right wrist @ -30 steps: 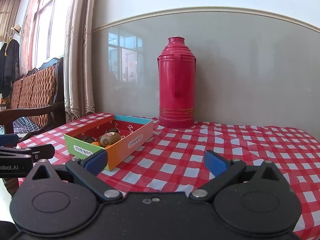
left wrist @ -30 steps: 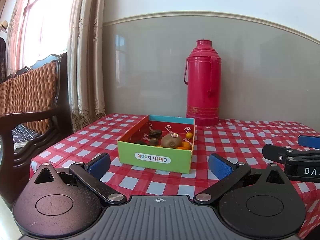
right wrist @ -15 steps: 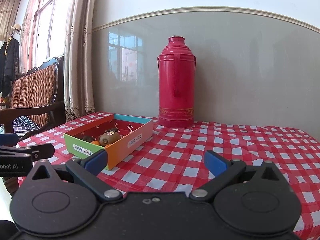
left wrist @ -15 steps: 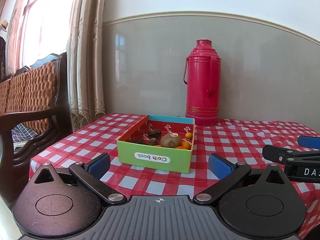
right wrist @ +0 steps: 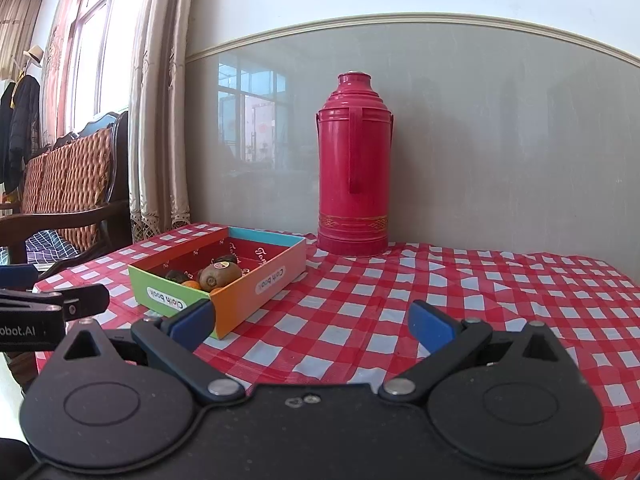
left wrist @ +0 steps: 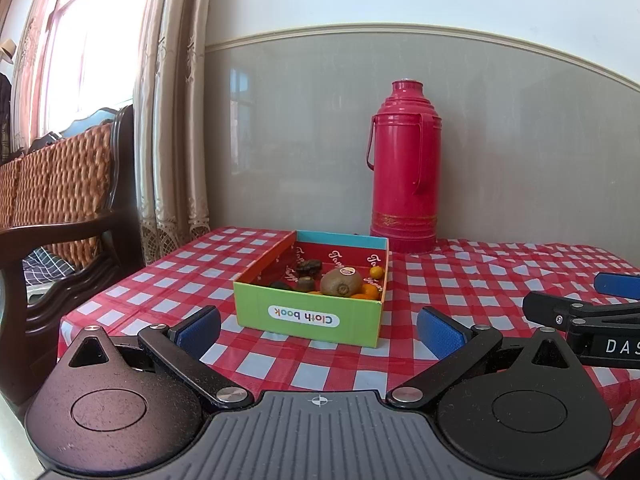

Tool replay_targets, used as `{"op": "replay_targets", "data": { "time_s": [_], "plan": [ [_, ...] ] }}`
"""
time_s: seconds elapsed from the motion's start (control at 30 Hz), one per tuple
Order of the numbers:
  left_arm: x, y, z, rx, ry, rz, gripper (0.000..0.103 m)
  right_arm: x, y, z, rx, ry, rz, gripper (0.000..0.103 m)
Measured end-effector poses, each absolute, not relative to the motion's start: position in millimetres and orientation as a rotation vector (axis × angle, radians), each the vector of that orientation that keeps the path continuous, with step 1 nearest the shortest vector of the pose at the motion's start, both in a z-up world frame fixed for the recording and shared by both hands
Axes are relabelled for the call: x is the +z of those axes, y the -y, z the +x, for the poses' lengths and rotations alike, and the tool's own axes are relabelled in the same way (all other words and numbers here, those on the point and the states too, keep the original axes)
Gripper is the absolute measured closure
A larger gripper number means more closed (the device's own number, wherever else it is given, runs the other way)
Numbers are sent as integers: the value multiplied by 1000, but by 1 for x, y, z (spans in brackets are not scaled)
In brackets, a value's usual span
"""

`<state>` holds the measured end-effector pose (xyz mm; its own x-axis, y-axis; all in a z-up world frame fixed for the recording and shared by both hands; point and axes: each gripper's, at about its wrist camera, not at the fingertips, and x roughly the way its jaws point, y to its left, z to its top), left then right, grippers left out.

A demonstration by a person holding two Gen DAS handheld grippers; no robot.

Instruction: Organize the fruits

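Observation:
A colourful cardboard box (left wrist: 308, 316) marked "Cloth book" sits on the red checked tablecloth (left wrist: 480, 280). It holds a kiwi (left wrist: 341, 282), small oranges (left wrist: 376, 272) and dark fruits (left wrist: 309, 267). My left gripper (left wrist: 319, 330) is open and empty, just in front of the box. My right gripper (right wrist: 312, 326) is open and empty, to the right of the box (right wrist: 256, 284), with the kiwi (right wrist: 220, 276) in view. Each gripper shows at the edge of the other's view.
A tall red thermos (left wrist: 404, 184) stands behind the box against the grey wall; it also shows in the right wrist view (right wrist: 354, 168). A wooden wicker-backed chair (left wrist: 60, 208) and curtains (left wrist: 168, 120) are left of the table. The table's front edge is close below the grippers.

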<state>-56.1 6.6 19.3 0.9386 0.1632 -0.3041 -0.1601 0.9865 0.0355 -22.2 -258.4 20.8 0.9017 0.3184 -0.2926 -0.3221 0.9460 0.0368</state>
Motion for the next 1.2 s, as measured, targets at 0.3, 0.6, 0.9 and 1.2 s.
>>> {"op": "replay_targets", "data": {
  "time_s": [0.3, 0.6, 0.9, 1.2],
  "plan": [
    [20, -7, -56, 167, -309, 7, 0, 21, 258, -22, 332, -302, -15, 6],
    [20, -7, -57, 167, -307, 6, 0, 20, 258, -23, 333, -303, -19, 6],
    [21, -4, -56, 158, -307, 11, 0, 20, 260, -23, 336, -303, -21, 6],
    [21, -3, -58, 139, -289, 7, 0, 19, 261, -22, 337, -306, -18, 6]
  ]
}}
